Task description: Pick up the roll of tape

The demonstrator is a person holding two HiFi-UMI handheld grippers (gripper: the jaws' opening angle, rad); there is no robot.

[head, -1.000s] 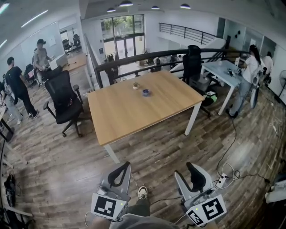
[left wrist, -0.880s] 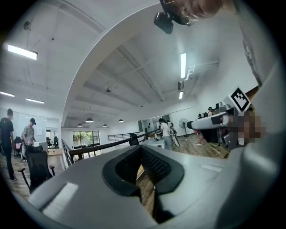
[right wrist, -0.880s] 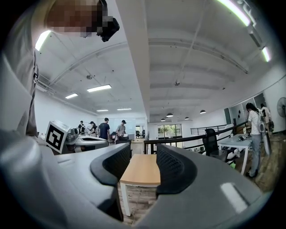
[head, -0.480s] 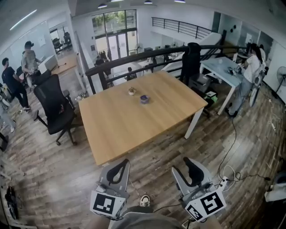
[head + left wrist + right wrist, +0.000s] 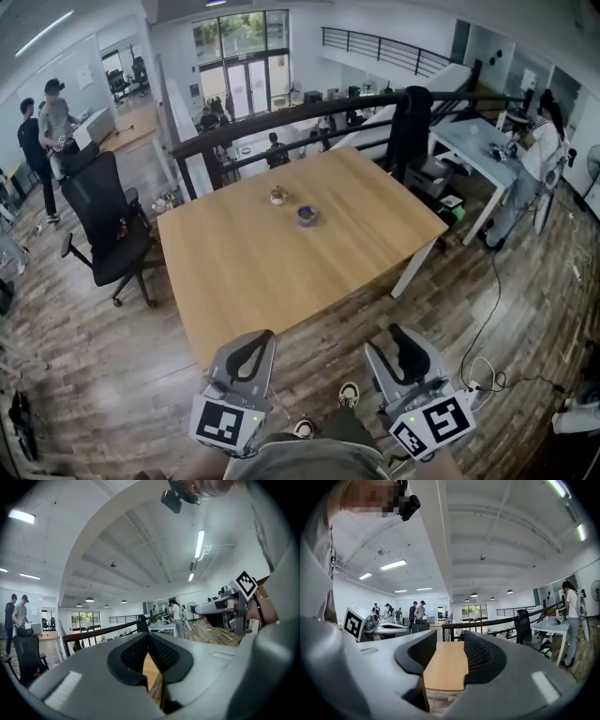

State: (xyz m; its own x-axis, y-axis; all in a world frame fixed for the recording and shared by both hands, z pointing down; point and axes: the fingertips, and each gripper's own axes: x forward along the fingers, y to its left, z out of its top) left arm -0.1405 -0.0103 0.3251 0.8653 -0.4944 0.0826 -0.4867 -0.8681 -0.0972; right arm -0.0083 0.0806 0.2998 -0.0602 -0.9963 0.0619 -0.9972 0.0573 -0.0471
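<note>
Left gripper view looks along the left gripper (image 5: 148, 637), whose pads meet at the tips with nothing between them; only a sliver of the wooden table (image 5: 149, 670) shows below the point where they touch. In the right gripper view, the right gripper (image 5: 450, 638) has its jaws apart and empty, with the tabletop framed in the gap.

Compared with the pictures from a second and half a second ago, the table has come closer in the head view. Its near corner now lies just beyond the left gripper (image 5: 249, 354), where before a wide strip of floor separated them. Both grippers are held low and near the body as before, and the right gripper (image 5: 407, 349) is much where it was. My reading is that the person is walking up to the table and no reach has begun.

Only the head view shows the likely target. Two small things sit close together on the far half of the table (image 5: 272, 281): a bluish ring, probably the roll of tape (image 5: 307, 216), and a pale tan thing (image 5: 278, 195) just beyond it to the left. Neither gripper view shows them, since both look low across the wood. Both grippers are well apart from the tape, so more approach is needed before any grasp.
</note>
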